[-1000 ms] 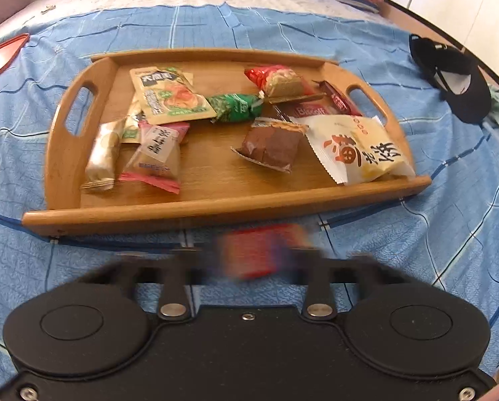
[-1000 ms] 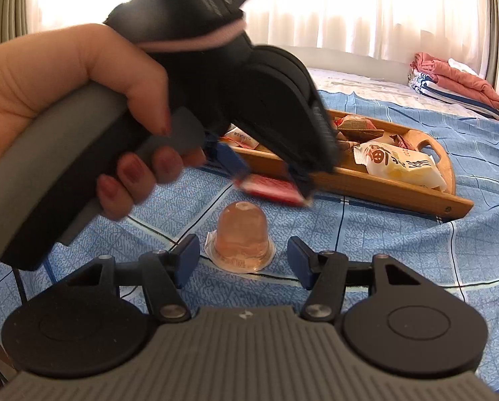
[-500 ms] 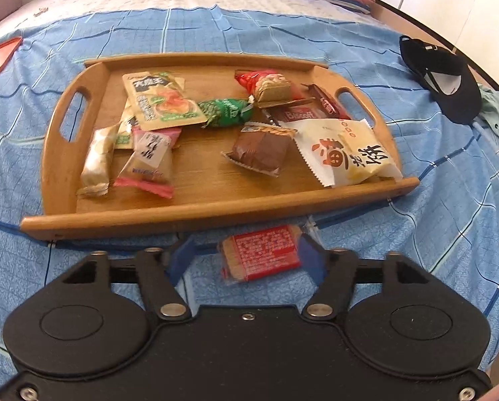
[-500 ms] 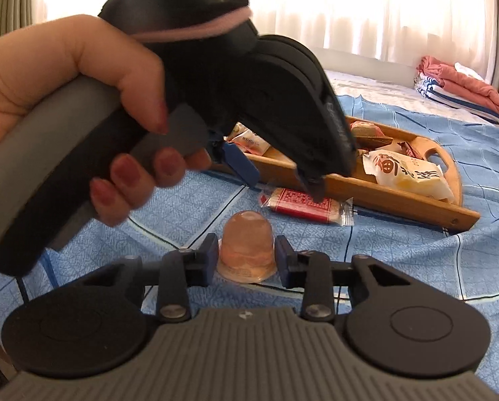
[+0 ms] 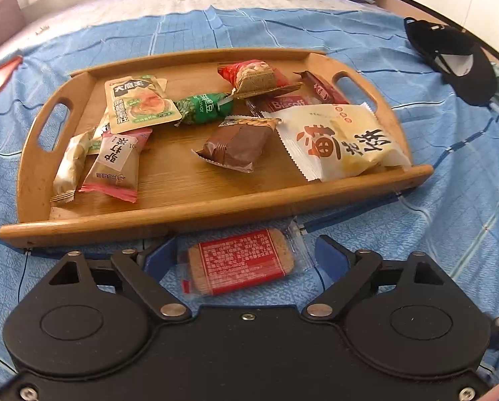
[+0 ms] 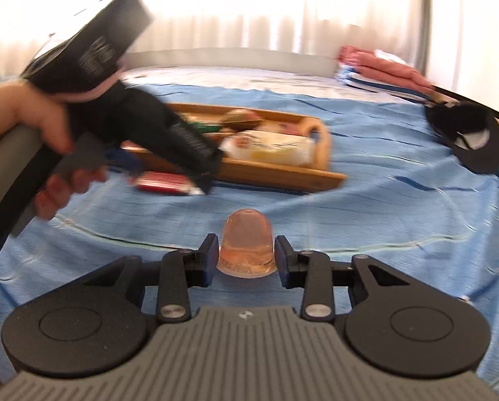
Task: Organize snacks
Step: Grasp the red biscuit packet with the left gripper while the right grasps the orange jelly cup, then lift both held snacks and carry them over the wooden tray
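R claw [image 6: 246, 260] is gripping the jelly cup [image 6: 246, 244] over the bed; L claw [image 5: 246, 257] has just been opening, biscuit pack [image 5: 241, 264] lying loose between, beside tray's [image 5: 82, 224] near edge. Next, I'd say: carrying jelly to tray w/o squeezing.

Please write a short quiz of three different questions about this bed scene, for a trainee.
1. True or false: the red-labelled biscuit packet lies inside the wooden tray.
2. What is between the fingers of the right hand-held gripper? A) a green candy B) a pink translucent jelly cup C) nothing
3. Fill in: the left hand-held gripper is ____, its fingers clear of the packet.

Key: 1 false, it lies on the blue bedspread in front of the tray. 2 B. 3 open; its jaws have just been opening.
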Demonstrator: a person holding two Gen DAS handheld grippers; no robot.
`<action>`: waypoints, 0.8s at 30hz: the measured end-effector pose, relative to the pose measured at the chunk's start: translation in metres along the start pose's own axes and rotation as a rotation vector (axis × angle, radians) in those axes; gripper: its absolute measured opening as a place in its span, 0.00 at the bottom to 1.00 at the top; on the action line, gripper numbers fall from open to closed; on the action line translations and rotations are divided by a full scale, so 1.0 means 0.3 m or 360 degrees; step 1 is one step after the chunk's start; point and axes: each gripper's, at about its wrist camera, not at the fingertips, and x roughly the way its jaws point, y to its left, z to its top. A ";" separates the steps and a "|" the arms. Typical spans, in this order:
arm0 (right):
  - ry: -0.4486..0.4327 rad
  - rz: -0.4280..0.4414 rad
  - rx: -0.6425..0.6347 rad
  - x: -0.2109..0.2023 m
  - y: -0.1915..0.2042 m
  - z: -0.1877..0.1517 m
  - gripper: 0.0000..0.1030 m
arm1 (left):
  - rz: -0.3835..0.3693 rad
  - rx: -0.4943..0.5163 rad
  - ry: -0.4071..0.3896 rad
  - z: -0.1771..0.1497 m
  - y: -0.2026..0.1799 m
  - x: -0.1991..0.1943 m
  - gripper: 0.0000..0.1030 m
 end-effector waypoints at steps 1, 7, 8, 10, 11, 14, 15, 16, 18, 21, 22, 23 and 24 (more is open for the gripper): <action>0.0000 -0.0018 0.0019 -0.001 -0.016 -0.001 0.40 | 0.0025 0.0012 -0.0023 -0.009 -0.011 0.003 0.90; -0.0027 -0.0039 0.0088 -0.008 -0.063 -0.016 0.41 | 0.0056 -0.0015 -0.0148 -0.052 -0.034 -0.005 0.85; -0.0030 -0.0040 0.0085 -0.002 -0.063 -0.019 0.43 | 0.0052 -0.0028 -0.0165 -0.057 -0.032 -0.009 0.80; -0.0039 -0.0039 0.0099 -0.002 -0.059 -0.030 0.57 | 0.0036 -0.0050 -0.0196 -0.064 -0.029 -0.017 0.74; -0.0043 -0.0036 0.0105 -0.003 -0.058 -0.034 0.58 | 0.0029 -0.0059 -0.0215 -0.071 -0.027 -0.022 0.68; -0.0047 -0.0032 0.0115 -0.002 -0.055 -0.038 0.58 | 0.0015 -0.0063 -0.0265 -0.090 -0.023 -0.036 0.64; -0.0046 -0.0024 0.0118 0.001 -0.056 -0.038 0.59 | 0.0019 -0.0056 -0.0278 -0.099 -0.025 -0.041 0.64; -0.0045 -0.0017 0.0117 0.000 -0.056 -0.038 0.61 | 0.0027 -0.0041 -0.0290 -0.107 -0.028 -0.046 0.64; -0.0042 -0.0013 0.0108 0.004 -0.054 -0.039 0.64 | 0.0041 -0.0005 -0.0311 -0.122 -0.040 -0.057 0.64; -0.0037 -0.0008 0.0104 0.015 -0.053 -0.041 0.65 | 0.0035 0.0029 -0.0332 -0.142 -0.053 -0.079 0.63; -0.0038 -0.0005 0.0107 0.016 -0.053 -0.042 0.65 | 0.0032 0.0041 -0.0343 -0.149 -0.056 -0.090 0.63; -0.0039 -0.0001 0.0112 0.016 -0.056 -0.043 0.65 | 0.0030 0.0056 -0.0359 -0.157 -0.060 -0.102 0.63; -0.0041 0.0003 0.0120 0.016 -0.058 -0.043 0.65 | 0.0032 0.0072 -0.0377 -0.163 -0.063 -0.116 0.63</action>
